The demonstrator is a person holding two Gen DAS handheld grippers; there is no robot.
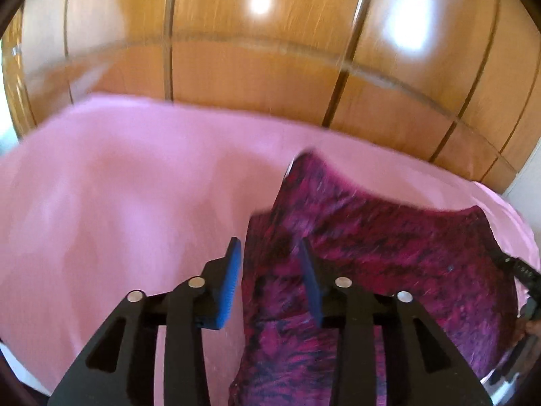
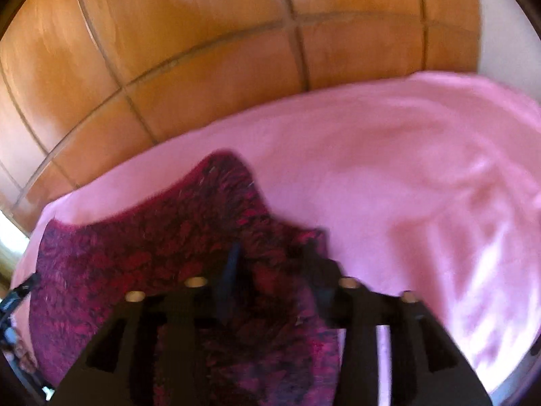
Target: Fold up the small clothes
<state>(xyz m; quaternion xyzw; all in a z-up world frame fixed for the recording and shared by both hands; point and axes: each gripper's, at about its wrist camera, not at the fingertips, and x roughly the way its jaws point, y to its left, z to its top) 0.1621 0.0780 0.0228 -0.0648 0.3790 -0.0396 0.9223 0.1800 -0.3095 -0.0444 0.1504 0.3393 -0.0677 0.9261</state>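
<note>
A small magenta and black patterned garment (image 1: 389,257) lies on a pink sheet (image 1: 118,203). My left gripper (image 1: 270,253) stands open at the garment's left edge; cloth runs between its blue pads (image 1: 230,280), and the jaws are apart. In the right wrist view the same garment (image 2: 135,264) fills the lower left. My right gripper (image 2: 270,257) is over the garment's right edge, jaws apart, with cloth bunched between the dark fingers. That view is blurred. The other gripper shows at the edge of each view.
The pink sheet (image 2: 422,186) covers a bed that stretches left in the left view and right in the right view. A wooden wardrobe with panelled doors (image 1: 253,67) stands just behind the bed. A pale wall (image 2: 500,34) is at the far right.
</note>
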